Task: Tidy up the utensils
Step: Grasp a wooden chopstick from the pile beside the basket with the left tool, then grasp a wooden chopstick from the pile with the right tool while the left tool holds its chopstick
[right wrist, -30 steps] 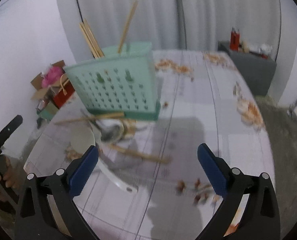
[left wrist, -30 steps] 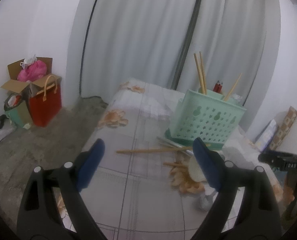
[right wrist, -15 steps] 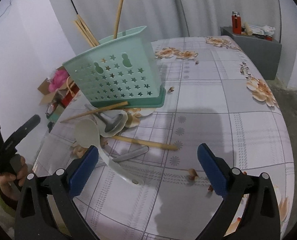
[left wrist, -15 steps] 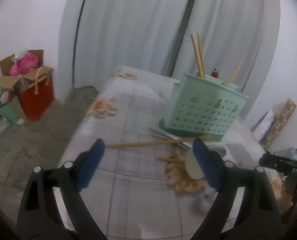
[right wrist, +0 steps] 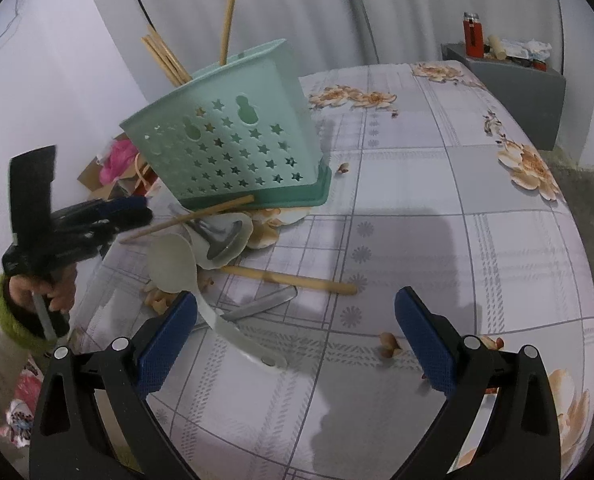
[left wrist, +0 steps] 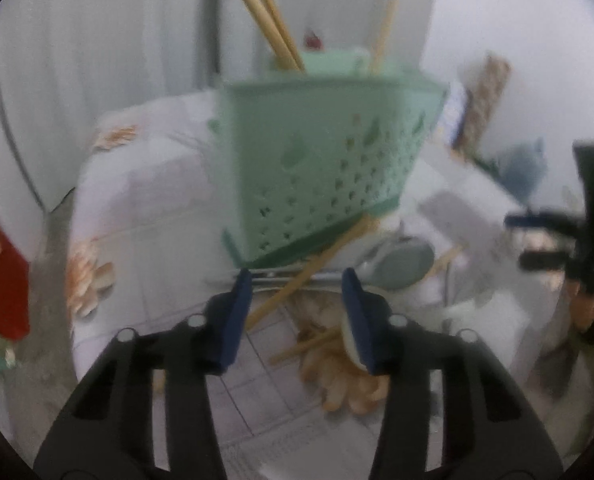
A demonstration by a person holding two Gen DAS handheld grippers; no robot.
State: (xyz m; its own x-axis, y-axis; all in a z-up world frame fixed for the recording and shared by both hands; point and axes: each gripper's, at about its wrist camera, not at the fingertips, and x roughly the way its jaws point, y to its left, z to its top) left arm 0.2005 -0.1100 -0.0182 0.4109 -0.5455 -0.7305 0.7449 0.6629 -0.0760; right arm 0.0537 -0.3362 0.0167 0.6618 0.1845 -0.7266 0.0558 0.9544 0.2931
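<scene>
My left gripper (left wrist: pixel 297 312), fingers partly apart, straddles a chopstick (left wrist: pixel 309 268) leaning under the green utensil basket (right wrist: pixel 233 140). My right gripper (right wrist: pixel 297 340) gapes wide over bare tablecloth (right wrist: pixel 437 200); a white spoon (right wrist: pixel 177 264) lies just ahead.

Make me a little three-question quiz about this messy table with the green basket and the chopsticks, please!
1. True or false: the right gripper is holding a chopstick.
2. Which lies nearest the right gripper's left finger? A) the white spoon B) the red lighter C) the pink bag
3. Fill in: the chopstick between the left gripper's fingers leans its far end against the green ____.

Key:
1. False; its fingers are spread wide with nothing between them.
2. A
3. basket
</scene>
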